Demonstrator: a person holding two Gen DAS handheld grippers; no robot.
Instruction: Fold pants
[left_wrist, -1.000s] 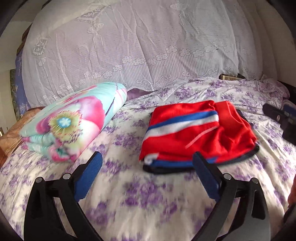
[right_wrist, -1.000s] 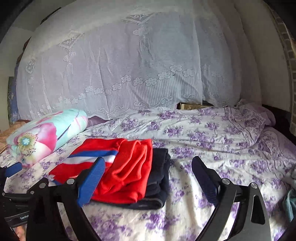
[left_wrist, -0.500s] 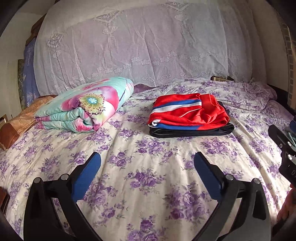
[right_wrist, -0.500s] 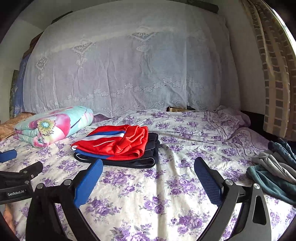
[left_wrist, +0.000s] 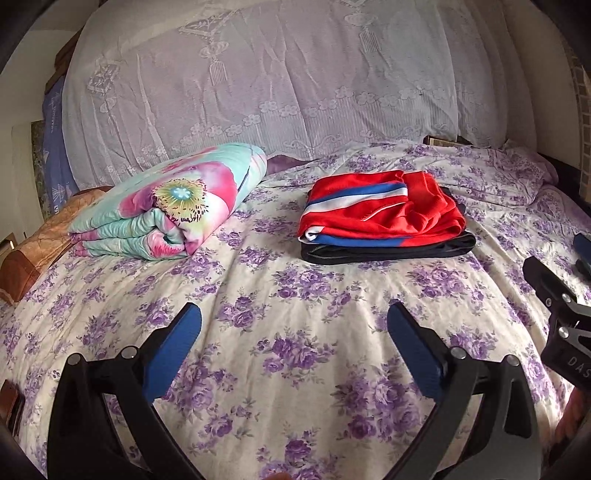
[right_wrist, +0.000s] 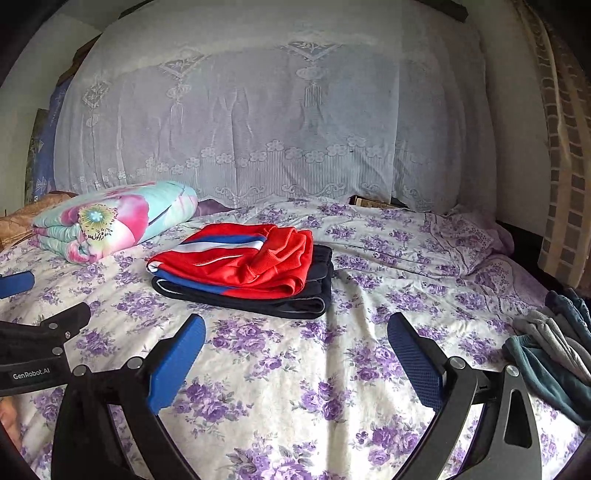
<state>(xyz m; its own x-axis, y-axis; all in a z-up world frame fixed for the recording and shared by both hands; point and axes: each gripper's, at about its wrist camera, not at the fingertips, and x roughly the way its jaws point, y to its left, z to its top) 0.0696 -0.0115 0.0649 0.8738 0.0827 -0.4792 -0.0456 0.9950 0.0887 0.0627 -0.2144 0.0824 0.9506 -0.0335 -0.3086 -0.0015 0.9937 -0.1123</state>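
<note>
Folded red pants (left_wrist: 384, 216) with blue and white stripes lie on top of a folded dark garment (left_wrist: 388, 251) on the bed; the stack also shows in the right wrist view (right_wrist: 240, 266). My left gripper (left_wrist: 293, 332) is open and empty, held above the flowered sheet well short of the stack. My right gripper (right_wrist: 295, 343) is open and empty, also short of the stack. Each gripper shows at the edge of the other's view.
A folded flowered quilt (left_wrist: 173, 206) lies at the left of the bed. A lace cover (left_wrist: 288, 74) hangs behind the bed. A pile of teal and grey clothes (right_wrist: 554, 350) lies at the right edge. The purple-flowered sheet (left_wrist: 295, 369) covers the bed.
Both grippers have pulled back from the folded stack, which was right at the fingertips a second ago. Both stay open and empty. The stack has not moved.
</note>
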